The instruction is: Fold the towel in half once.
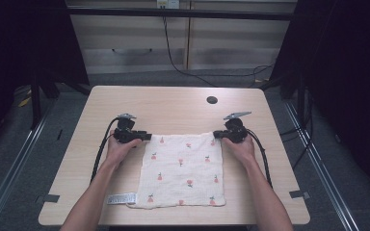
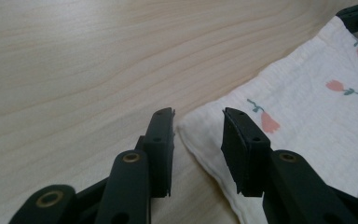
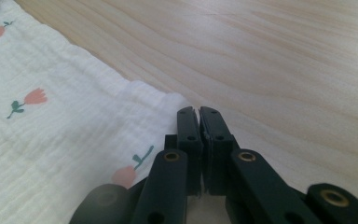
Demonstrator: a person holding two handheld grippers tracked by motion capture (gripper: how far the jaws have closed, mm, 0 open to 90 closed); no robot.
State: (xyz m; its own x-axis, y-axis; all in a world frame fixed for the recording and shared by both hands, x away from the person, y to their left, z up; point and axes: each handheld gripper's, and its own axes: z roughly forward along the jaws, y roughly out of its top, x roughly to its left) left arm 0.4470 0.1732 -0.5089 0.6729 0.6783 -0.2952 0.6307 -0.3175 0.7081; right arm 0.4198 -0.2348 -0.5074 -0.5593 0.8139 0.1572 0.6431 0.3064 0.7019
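Left gripper (image 2: 198, 116) jaws partly apart, straddling near corner of flower-print white cloth (image 2: 307, 121), pads not pressing; right gripper (image 3: 199, 112) jaws closed tight at cloth's other far corner, cloth flat on wooden table (image 1: 173, 103)

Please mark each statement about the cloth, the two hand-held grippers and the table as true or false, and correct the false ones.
1. The cloth lies spread flat on the table. True.
2. The cloth is plain blue. False: it is white with small pink flowers.
3. The right hand-held gripper has its jaws closed at a far corner of the cloth. True.
4. The left hand-held gripper is clamped shut on the cloth. False: its jaws stand apart, with the cloth corner lying between them.
5. A white label sticks out at the near left corner of the cloth. True.
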